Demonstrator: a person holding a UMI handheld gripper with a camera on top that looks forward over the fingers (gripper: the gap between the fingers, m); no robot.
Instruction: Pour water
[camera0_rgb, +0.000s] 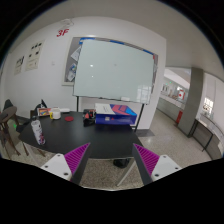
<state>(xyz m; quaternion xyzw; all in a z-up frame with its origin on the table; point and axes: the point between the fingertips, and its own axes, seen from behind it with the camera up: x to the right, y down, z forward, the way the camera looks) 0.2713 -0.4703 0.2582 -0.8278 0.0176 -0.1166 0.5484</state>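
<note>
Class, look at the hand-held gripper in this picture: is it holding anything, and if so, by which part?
Nothing is held. The hand-held gripper is open, its fingers apart above the dark table with nothing between them.

The gripper (111, 158) was held up and level, pointing forward, and nothing lay between its two fingers. The fingers stood spread wide apart with a clear gap between them. The left finger's magenta pad (77, 155) and the right finger's magenta pad (146, 156) faced inward, each narrowing toward its tip. Pale finger bodies showed outside the pads. Neither pad touched anything. No hand or sleeve was visible.
</note>
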